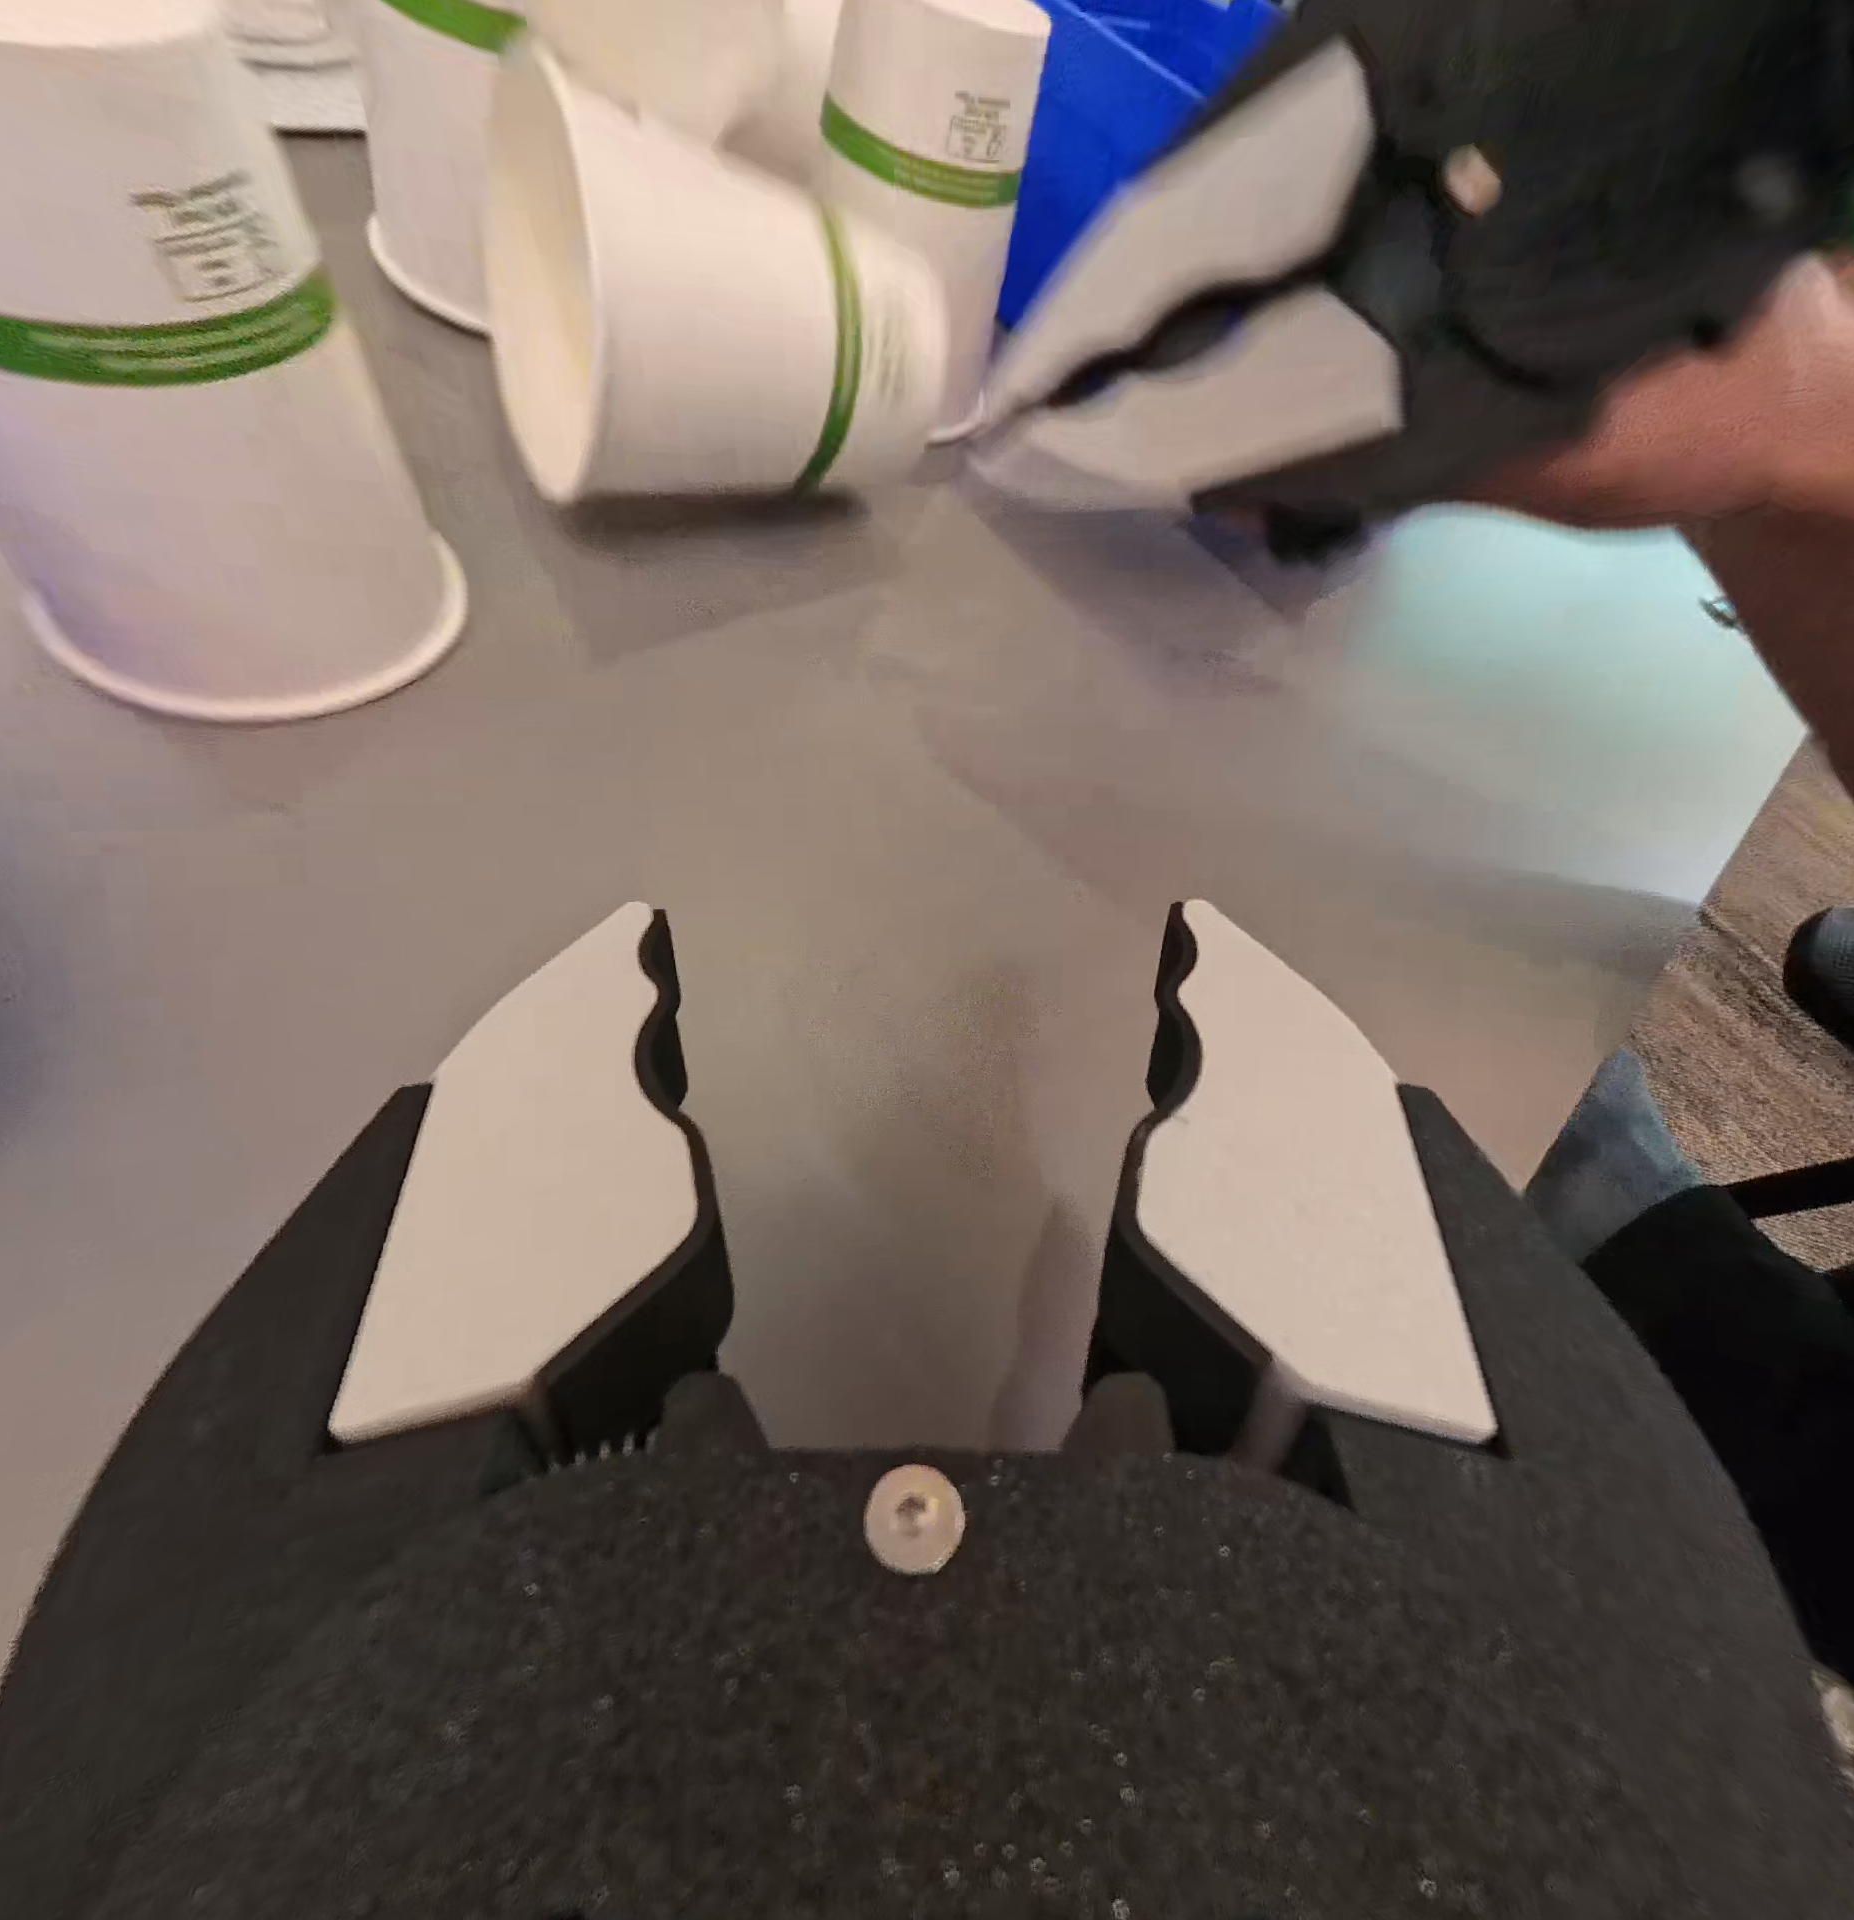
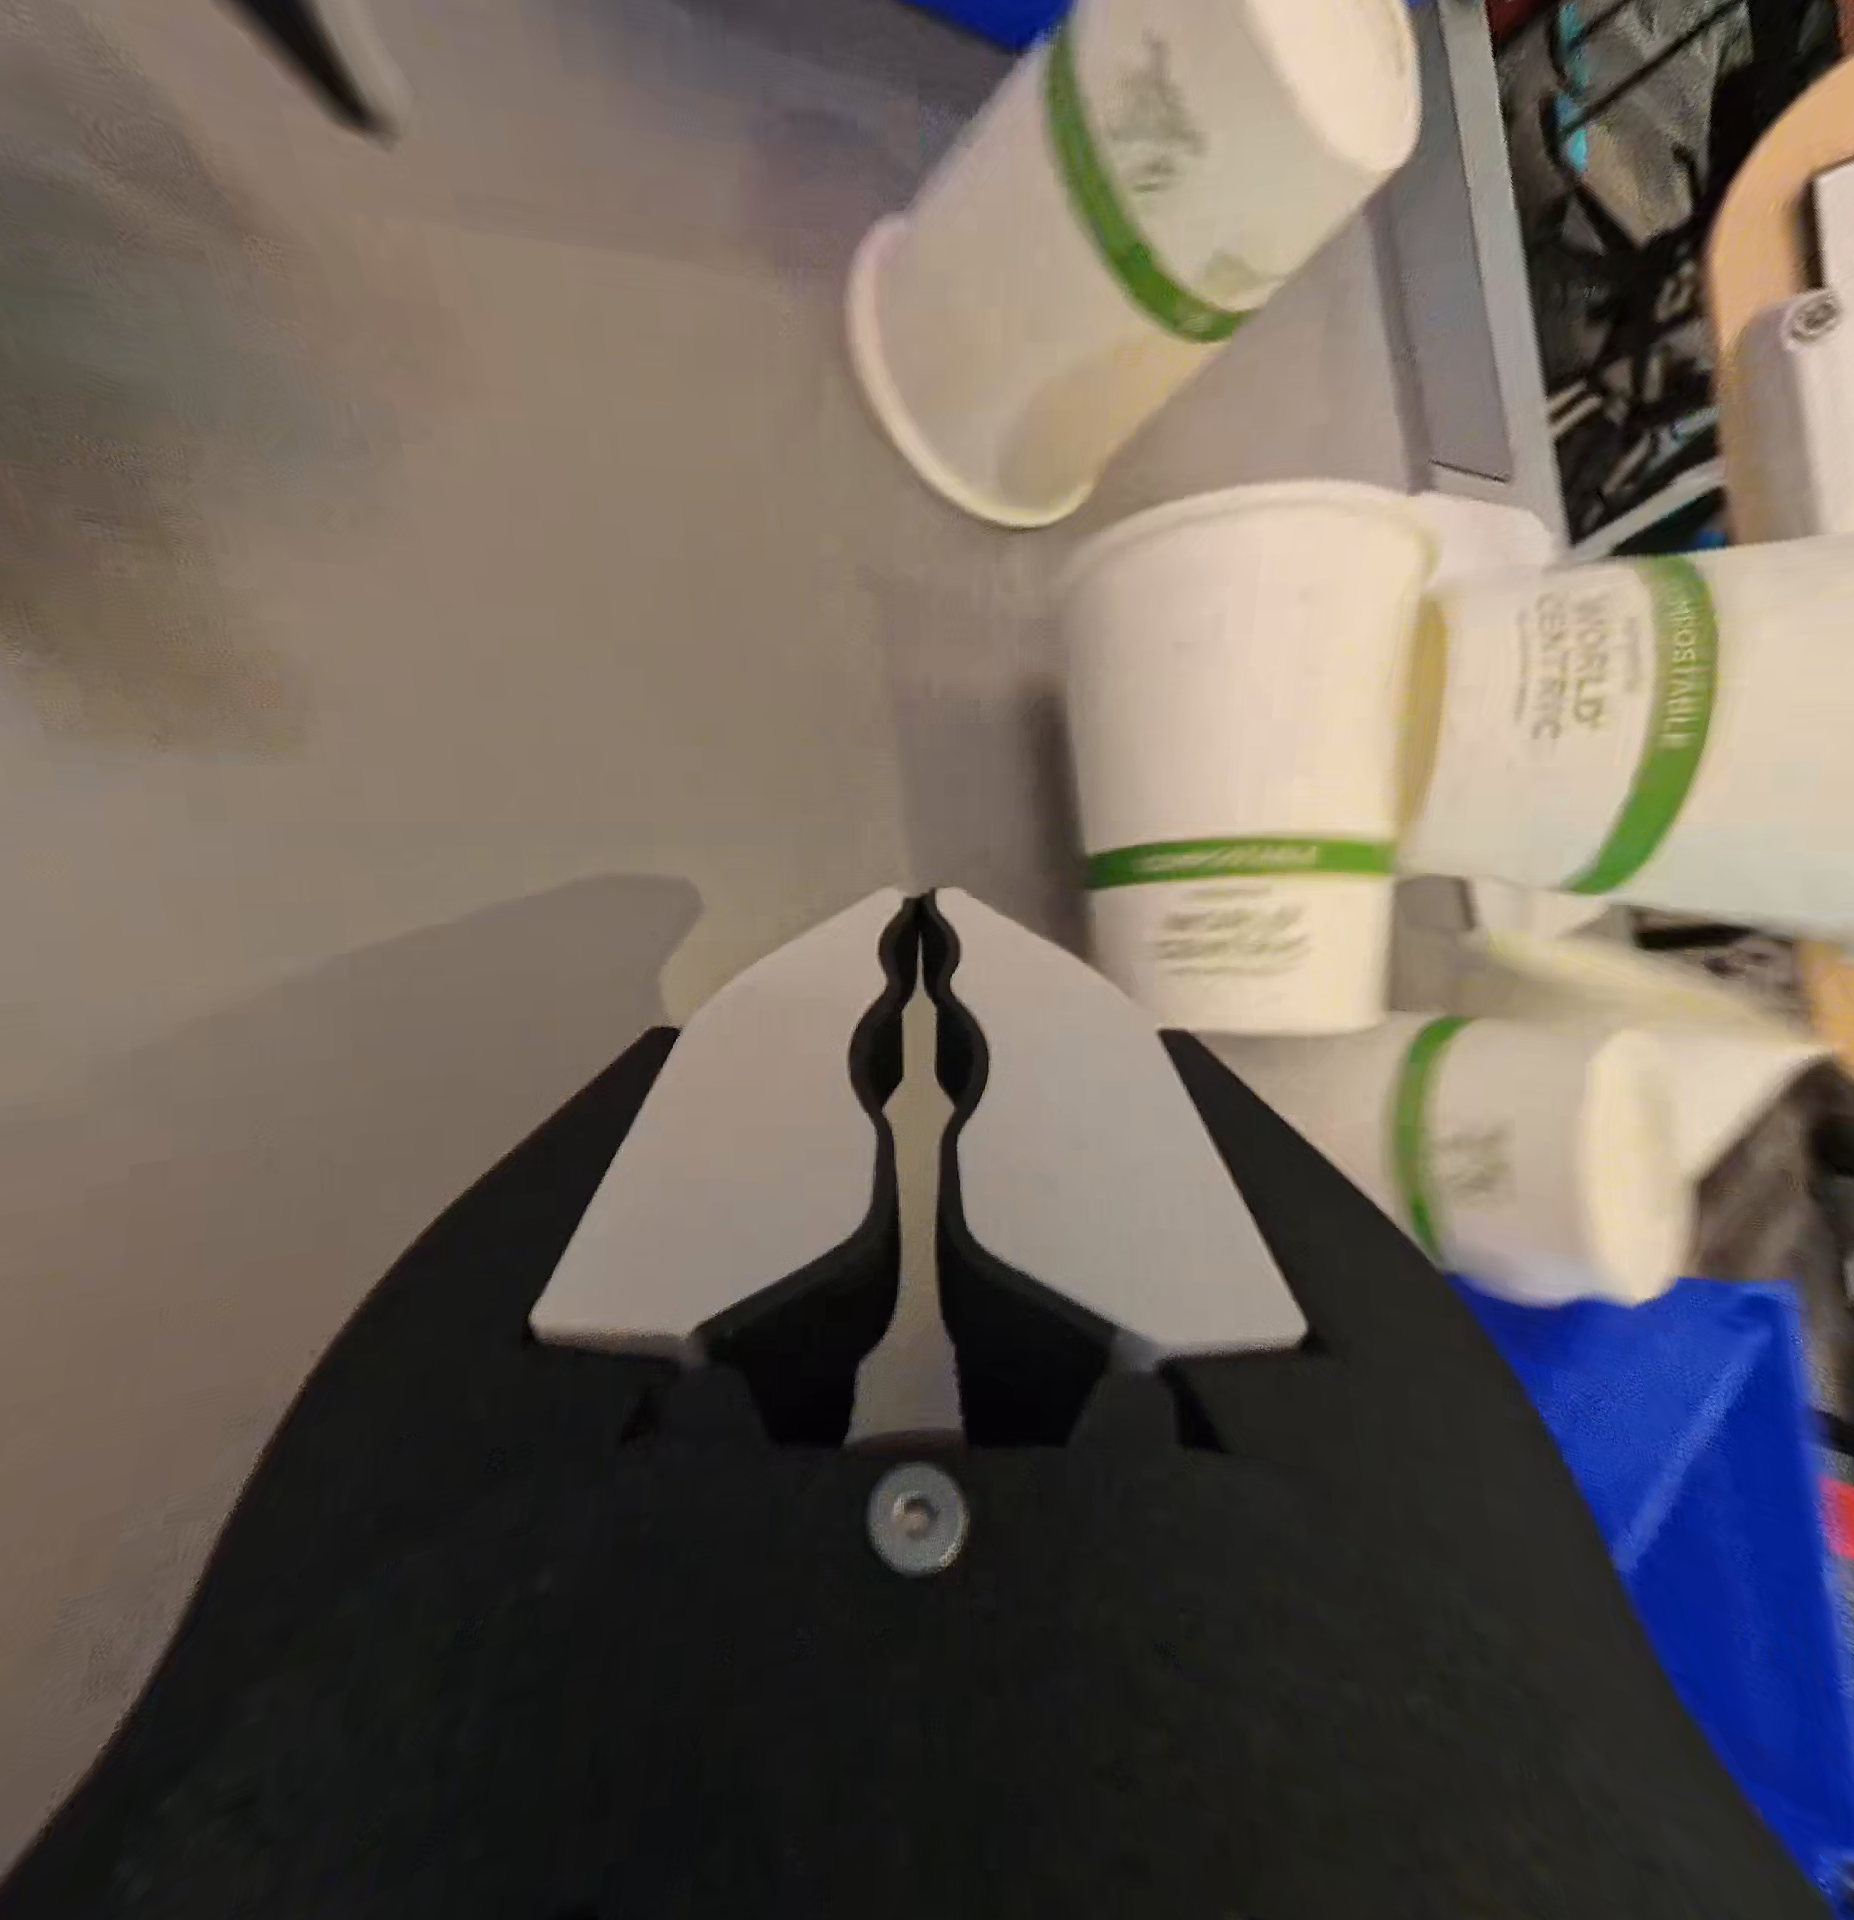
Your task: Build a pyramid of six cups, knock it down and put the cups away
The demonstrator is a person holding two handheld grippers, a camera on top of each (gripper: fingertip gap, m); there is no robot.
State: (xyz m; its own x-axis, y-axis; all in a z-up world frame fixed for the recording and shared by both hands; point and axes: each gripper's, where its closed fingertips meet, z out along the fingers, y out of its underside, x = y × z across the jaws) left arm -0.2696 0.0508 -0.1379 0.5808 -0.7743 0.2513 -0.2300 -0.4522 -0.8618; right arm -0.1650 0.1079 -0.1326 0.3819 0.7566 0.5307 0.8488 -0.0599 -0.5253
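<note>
Mostly tapered paper cups [image 1: 694, 301] toppled on smooth grey table [image 1: 902, 779], right gripper [image 2: 921, 902] closed

Left wrist view: table [image 1: 902, 831] ahead. Upside-down cup [image 1: 185, 436] stands far left. Tipped cup [image 1: 694, 312] lies on its side at centre, mouth leftward. More upside-down cups [image 1: 923, 156] stand behind it. Bin [image 1: 1099, 145] behind, to the right. Right gripper [image 1: 990, 416] just right of the tipped cup, tips low over the table. Left gripper [image 1: 915, 914] nearer, well apart from the cups.
</note>
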